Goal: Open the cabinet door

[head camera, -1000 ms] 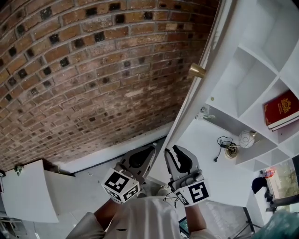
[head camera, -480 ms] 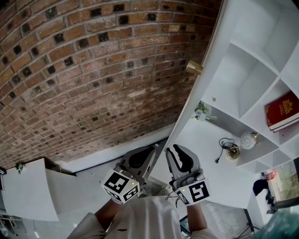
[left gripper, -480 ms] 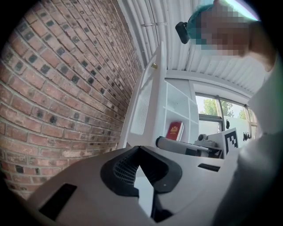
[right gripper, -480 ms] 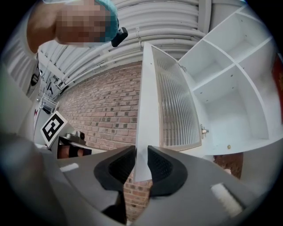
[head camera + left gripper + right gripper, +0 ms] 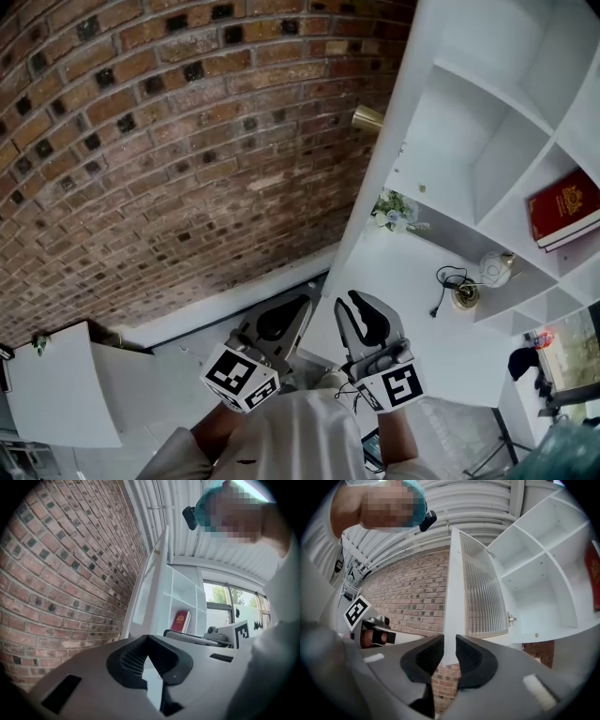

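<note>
The right tool clamps the cabinet door at its edge; the left tool is closed on nothing. Such a thin pinch could slip off the door if the pull twists.

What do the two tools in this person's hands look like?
Both the left gripper and right gripper are pale grey plastic shells with two jaws lined in black ribbed rubber. Each carries a white cube printed with black square markers. A thin dark cable curls by the right one. The person wears a whitish top.
</note>
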Action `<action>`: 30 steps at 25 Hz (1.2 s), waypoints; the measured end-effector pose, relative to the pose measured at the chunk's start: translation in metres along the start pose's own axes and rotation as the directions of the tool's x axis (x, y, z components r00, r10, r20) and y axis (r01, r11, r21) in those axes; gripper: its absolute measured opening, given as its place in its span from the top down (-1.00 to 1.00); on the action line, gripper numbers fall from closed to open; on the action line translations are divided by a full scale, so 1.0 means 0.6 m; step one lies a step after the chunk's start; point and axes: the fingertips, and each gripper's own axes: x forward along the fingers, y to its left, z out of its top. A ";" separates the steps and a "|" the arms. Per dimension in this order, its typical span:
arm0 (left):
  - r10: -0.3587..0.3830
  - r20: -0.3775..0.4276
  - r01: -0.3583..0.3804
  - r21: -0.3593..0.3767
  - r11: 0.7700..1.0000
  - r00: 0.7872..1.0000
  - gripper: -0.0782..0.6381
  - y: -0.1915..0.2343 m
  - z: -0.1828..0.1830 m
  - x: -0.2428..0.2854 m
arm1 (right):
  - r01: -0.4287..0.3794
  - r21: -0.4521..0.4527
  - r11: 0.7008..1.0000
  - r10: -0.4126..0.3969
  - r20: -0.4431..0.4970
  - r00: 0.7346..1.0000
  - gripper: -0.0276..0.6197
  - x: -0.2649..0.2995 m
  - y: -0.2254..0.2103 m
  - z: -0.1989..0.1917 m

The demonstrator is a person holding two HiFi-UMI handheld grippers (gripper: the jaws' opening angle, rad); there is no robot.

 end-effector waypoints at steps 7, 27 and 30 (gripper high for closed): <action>-0.038 -0.003 0.038 0.007 0.999 0.999 0.76 -0.024 0.001 -0.001 | 0.063 0.006 0.998 -0.063 0.014 0.998 0.79 -0.025 -0.018 0.002; -0.268 -0.056 0.269 0.003 0.963 0.962 0.76 -0.126 -0.026 0.075 | 0.338 -0.013 0.941 -0.338 -0.040 0.940 0.87 -0.144 -0.130 0.017; -0.298 -0.063 0.299 0.015 0.954 0.953 0.76 -0.139 -0.032 0.091 | 0.387 -0.031 0.921 -0.388 -0.041 0.921 0.87 -0.171 -0.149 0.021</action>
